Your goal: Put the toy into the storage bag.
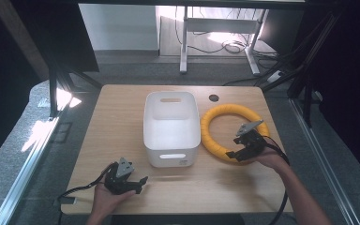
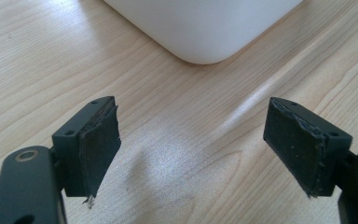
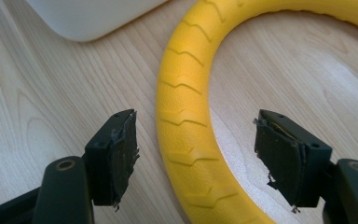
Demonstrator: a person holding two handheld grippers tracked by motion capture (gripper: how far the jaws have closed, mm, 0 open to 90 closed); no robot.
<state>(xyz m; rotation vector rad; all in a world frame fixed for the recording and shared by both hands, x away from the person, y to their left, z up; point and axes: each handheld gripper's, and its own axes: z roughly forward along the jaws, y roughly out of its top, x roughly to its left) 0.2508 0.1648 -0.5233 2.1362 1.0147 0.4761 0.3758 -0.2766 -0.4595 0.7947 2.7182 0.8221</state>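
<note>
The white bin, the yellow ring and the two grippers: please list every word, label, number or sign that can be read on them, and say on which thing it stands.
No text can be read.
white bin: a small dark mark sits near its lower front right corner in the high view, too small and blurred to read.
yellow ring: only a moulded chevron pattern, no letters.
left gripper and right gripper: no markings visible.

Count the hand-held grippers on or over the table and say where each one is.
2. The left hand-held gripper sits near the table's front edge, before the white bin; the right hand-held gripper is over the yellow ring.
</note>
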